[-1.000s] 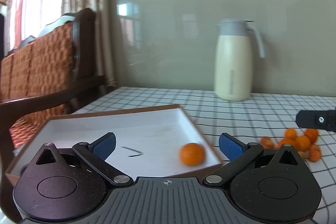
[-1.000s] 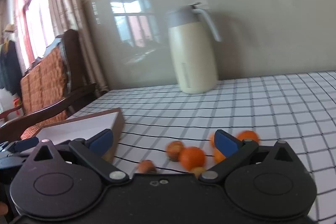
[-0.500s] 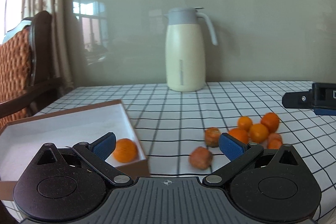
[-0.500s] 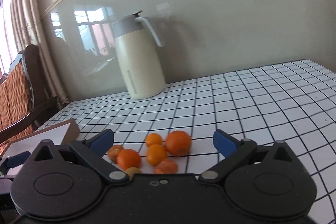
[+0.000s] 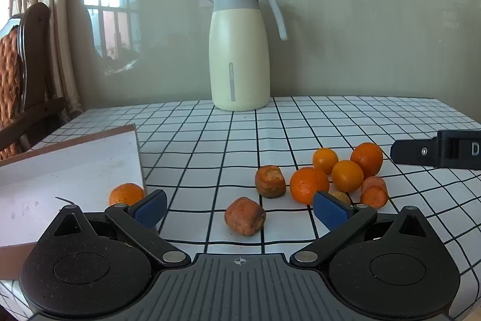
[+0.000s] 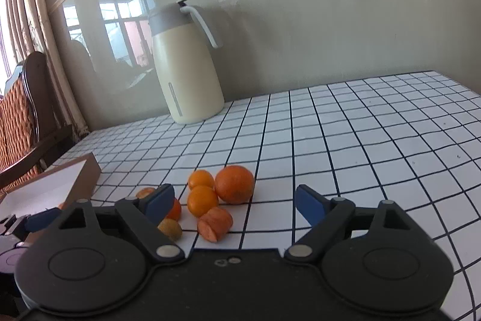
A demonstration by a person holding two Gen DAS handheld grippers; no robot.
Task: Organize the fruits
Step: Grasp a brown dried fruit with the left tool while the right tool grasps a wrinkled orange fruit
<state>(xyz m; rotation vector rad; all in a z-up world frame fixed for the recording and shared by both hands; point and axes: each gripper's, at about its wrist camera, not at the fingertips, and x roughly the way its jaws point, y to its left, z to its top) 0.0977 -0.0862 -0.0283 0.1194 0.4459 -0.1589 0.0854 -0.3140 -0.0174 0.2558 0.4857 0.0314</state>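
A cluster of small oranges (image 5: 347, 175) lies on the checked tablecloth, with two brown shrivelled fruits (image 5: 245, 216) beside it. It also shows in the right wrist view (image 6: 234, 184). One orange (image 5: 126, 193) lies in the white box (image 5: 69, 167) at the left, by its right wall. My left gripper (image 5: 239, 208) is open and empty, with the nearest brown fruit between its fingers. My right gripper (image 6: 234, 203) is open and empty, just in front of the cluster. Its finger shows at the right of the left wrist view (image 5: 421, 152).
A cream thermos jug (image 5: 239, 50) with a grey lid stands at the back of the table against the wall; it also shows in the right wrist view (image 6: 186, 65). A wooden chair (image 5: 18, 74) with an orange cushion stands left of the table.
Both grippers have swung right, from the box toward the fruit cluster. The fruits now sit between and just ahead of the fingers. Both stay open.
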